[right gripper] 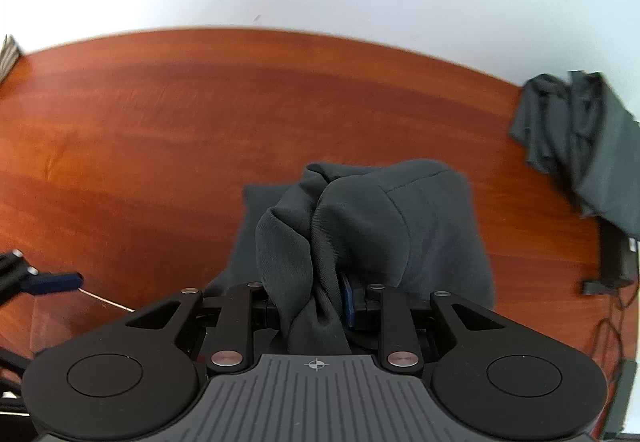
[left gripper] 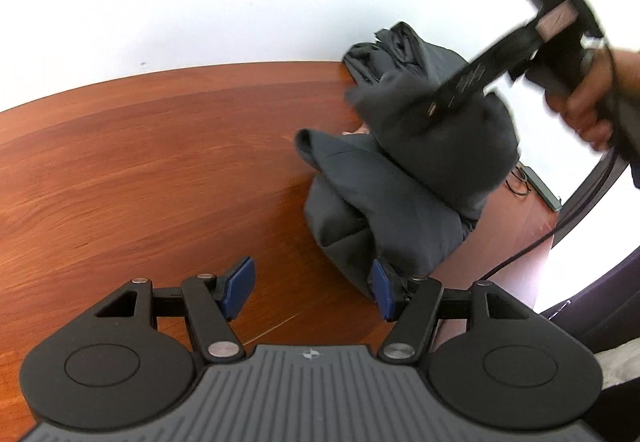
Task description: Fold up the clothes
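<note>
A dark grey garment (left gripper: 392,194) hangs bunched over the reddish wooden table (left gripper: 140,162), its lower folds resting on the wood. A person's hand holds my right gripper (left gripper: 436,106) above it, pointing steeply down into the cloth. In the right wrist view that right gripper (right gripper: 312,306) is shut on a twisted bunch of the garment (right gripper: 400,218), which fills the gap between its pads. My left gripper (left gripper: 312,282) stands open low over the table; its right blue pad (left gripper: 382,288) lies against the garment's near edge and nothing is between the pads.
A second heap of dark clothes (left gripper: 384,54) lies at the table's back edge against the white wall, also seen as a heap (right gripper: 580,146) at the right. Cables and a dark device (right gripper: 612,266) sit near the table's right edge. The left gripper's blue pad (right gripper: 52,282) shows at far left.
</note>
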{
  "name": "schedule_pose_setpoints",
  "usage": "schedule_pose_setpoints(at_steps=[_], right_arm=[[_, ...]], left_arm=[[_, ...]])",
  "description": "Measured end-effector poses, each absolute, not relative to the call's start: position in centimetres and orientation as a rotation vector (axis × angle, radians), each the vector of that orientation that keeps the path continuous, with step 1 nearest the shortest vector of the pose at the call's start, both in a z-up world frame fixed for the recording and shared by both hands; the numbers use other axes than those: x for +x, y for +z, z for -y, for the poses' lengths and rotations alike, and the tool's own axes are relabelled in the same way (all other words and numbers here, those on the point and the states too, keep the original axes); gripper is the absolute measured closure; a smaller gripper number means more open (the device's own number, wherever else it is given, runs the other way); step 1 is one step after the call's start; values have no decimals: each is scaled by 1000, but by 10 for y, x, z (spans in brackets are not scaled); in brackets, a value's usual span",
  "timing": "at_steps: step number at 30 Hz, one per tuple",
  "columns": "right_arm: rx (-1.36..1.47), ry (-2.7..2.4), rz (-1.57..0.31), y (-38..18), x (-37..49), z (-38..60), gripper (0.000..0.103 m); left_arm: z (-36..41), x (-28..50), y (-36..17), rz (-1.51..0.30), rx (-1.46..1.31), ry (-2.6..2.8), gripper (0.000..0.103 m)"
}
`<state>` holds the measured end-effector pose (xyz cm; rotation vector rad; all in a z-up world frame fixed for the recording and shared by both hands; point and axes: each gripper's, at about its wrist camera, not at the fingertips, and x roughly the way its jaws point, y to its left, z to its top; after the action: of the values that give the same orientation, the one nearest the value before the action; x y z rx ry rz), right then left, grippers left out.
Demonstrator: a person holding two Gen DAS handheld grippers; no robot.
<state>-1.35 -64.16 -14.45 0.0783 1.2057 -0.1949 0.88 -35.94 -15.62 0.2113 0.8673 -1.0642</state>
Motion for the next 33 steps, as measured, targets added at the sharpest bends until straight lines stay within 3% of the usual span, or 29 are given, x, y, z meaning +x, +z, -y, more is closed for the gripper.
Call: schedule_pose_setpoints(at_steps=[4, 11, 24, 33], right_arm=[[54, -175, -1217, -172, -10, 624, 72], [70, -90, -1179, -174, -15, 615, 44], [202, 218, -950, -99, -68, 654, 41], [174, 281, -860, -85, -114, 740, 34]], left_arm=[[348, 12, -154, -881, 192, -1027, 33], [354, 1, -148, -873, 211, -985, 33], [401, -38, -120, -802, 207, -860, 33], [443, -67, -96, -764, 120, -684, 32]])
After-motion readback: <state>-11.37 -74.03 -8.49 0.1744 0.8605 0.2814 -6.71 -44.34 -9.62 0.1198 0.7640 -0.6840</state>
